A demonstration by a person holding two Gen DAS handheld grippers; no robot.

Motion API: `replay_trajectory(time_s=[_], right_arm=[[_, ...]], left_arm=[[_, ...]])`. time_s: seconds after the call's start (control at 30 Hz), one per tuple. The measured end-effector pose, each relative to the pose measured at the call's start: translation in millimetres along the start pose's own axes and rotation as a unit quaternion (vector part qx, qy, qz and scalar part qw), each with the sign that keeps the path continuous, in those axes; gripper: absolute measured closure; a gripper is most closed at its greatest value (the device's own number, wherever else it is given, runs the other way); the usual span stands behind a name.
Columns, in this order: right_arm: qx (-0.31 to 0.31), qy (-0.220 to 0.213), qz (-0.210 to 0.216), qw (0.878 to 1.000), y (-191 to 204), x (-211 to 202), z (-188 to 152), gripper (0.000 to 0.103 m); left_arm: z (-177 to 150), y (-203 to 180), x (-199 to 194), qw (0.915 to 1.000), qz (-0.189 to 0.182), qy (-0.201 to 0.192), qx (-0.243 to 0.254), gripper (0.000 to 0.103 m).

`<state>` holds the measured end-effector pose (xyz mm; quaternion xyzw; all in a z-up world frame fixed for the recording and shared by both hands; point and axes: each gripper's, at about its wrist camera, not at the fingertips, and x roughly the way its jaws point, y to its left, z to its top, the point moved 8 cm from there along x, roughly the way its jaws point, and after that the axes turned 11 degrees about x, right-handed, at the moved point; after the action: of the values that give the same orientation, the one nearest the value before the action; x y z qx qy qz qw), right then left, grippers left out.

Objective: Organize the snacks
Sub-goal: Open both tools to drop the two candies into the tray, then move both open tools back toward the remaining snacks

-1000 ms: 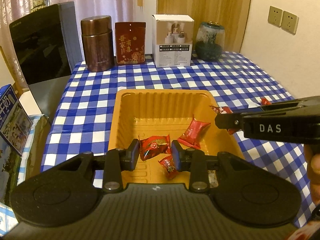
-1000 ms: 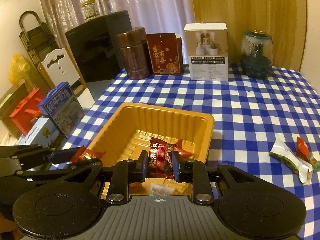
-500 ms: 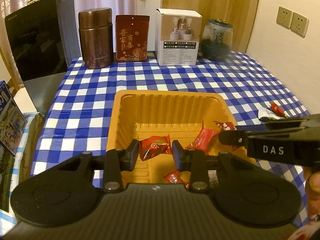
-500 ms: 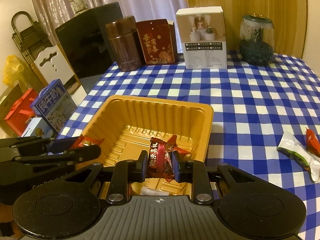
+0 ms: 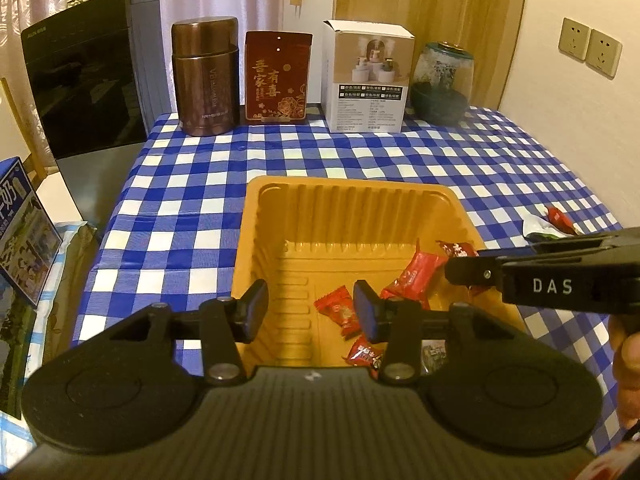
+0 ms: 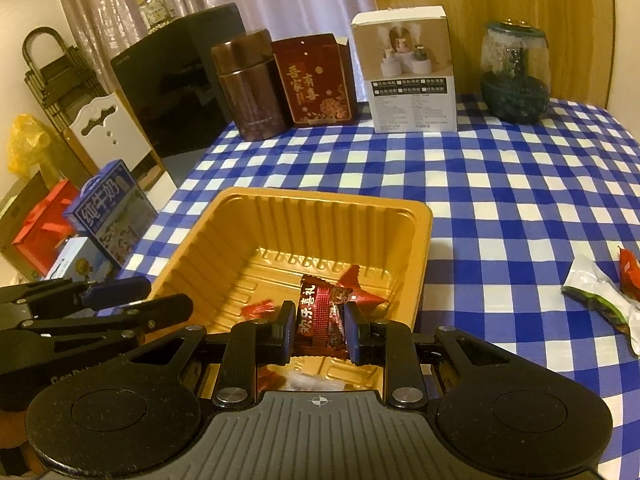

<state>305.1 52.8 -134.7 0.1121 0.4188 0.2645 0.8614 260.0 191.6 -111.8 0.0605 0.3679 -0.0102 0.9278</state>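
An orange plastic tray (image 5: 348,192) sits on the checked tablecloth with several red wrapped candies in it. My left gripper (image 5: 310,312) hangs over the tray's near side and its jaws are opening; neither pad touches anything. A red candy (image 5: 338,312) lies on the tray floor below, close to the right finger. My right gripper (image 6: 319,330) is shut on a dark red candy (image 6: 320,312) above the tray (image 6: 320,196). In the left wrist view the right gripper (image 5: 456,268) reaches in from the right. In the right wrist view the left gripper (image 6: 156,296) shows at the left.
On the cloth right of the tray lie a white-green packet (image 6: 600,300) and a red candy (image 6: 630,268). Along the table's far edge stand a brown canister (image 5: 206,80), a red tin (image 5: 276,80), a white box (image 5: 368,80) and a glass jar (image 5: 442,80). Boxes and bags sit off the left edge.
My left gripper's jaws have spread and the red candy they held has dropped into the tray. Both grippers came slightly lower over the tray. The right gripper still holds its candy.
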Motion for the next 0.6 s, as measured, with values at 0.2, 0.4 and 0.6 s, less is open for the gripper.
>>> replay_trajectory(time_s=[0.2, 0.4, 0.6], right_arm=[[-0.005, -0.008, 0.010, 1.000, 9, -2, 5, 0.077], [-0.005, -0.020, 0.036, 0.999, 15, 0, 8, 0.074], [0.009, -0.034, 0.036, 0.999, 9, -5, 11, 0.048]], left_arm=[[1, 1, -1, 1.0000, -0.001, -0.001, 0.001, 0.060], [-1, 3, 1, 1.0000, 0.000, -0.001, 0.000, 0.059], [-5, 4, 0, 1.0000, 0.003, 0.001, -0.003, 0.059]])
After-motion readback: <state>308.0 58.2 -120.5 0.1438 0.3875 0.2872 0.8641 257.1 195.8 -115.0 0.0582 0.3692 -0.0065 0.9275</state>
